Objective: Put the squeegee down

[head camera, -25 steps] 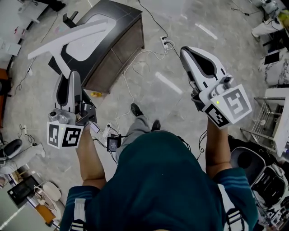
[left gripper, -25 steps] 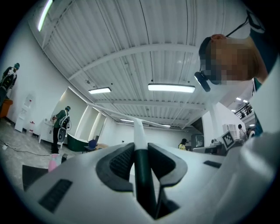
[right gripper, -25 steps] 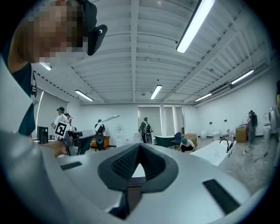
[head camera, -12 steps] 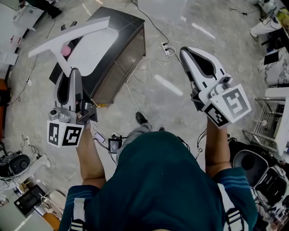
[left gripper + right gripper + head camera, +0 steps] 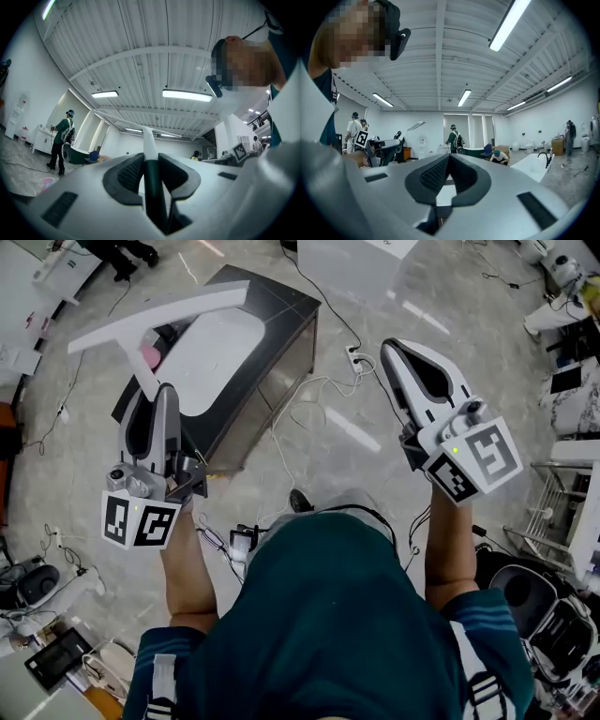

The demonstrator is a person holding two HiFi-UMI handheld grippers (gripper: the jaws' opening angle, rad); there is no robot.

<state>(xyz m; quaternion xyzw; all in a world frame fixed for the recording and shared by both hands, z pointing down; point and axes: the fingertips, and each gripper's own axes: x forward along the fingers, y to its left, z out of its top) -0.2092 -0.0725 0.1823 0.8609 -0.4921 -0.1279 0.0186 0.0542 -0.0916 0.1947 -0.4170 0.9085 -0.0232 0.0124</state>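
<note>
Fingers (image 5: 130, 176) pinch the squeegee (image 5: 153, 190) (left gripper (image 5: 151, 156)).

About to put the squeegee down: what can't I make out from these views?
- Pink object on the dark stand: head view, partly behind the squeegee, too small to name.
- Stand top: left gripper view shows only room and ceiling above its own body.
- Floor near feet: head view, hidden by the person's torso.

We've got the squeegee (image 5: 155, 320) at upper left, over the bathtub (image 5: 277, 381). Left gripper (image 5: 161, 390) is just below it, right gripper (image 5: 392, 351) at right, and the power strip (image 5: 356, 357) on the floor between them.
</note>
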